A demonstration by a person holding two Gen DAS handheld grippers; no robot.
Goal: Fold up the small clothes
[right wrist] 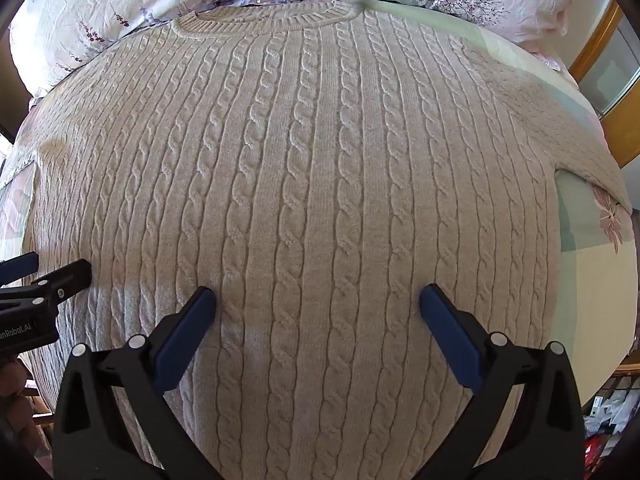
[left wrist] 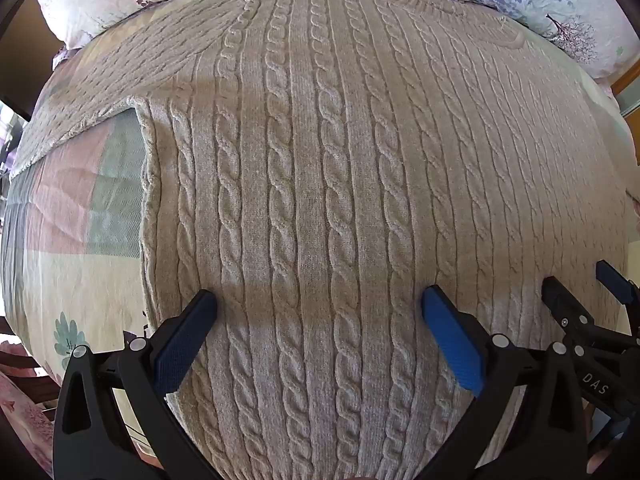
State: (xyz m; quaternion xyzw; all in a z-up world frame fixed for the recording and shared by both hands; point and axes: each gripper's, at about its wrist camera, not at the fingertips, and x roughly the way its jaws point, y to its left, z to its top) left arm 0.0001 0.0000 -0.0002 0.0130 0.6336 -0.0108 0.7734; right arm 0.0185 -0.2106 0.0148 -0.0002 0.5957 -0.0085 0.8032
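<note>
A beige cable-knit sweater [left wrist: 320, 152] is laid flat, front up, on a bed. Its surface is formed of raised, rope-like twisted columns alternating with plain flat-knit bands, all running from hem to neck. A ribbed round collar [right wrist: 264, 22] is seen at the far end, next to the pillows [right wrist: 120, 12], which are covered in crinkled pale cotton printed with purple sprigs and bare trees. One sleeve [left wrist: 80, 96] is extended out to the left, and the other sleeve [right wrist: 580, 156] slopes off to the right. Beneath the garment a quilted bedspread [left wrist: 72, 208] in pink, green and cream blocks with a leaf print is exposed.

The left gripper [left wrist: 318, 304] is held low over the lower left part of the body, its jaws spread wide and released, with nothing between them. Its fingers are black moulded plastic with riveted pivots, and blue textured pads [left wrist: 452, 336] are fitted on the inner faces. The right gripper [right wrist: 318, 304] is held alongside, over the lower right part of the body, likewise spread wide and empty. Each gripper's tips appear at the edge of the other's view. Whether the fingertips touch the knit cannot be told. A wooden frame [right wrist: 600, 40] is visible at the upper right.
</note>
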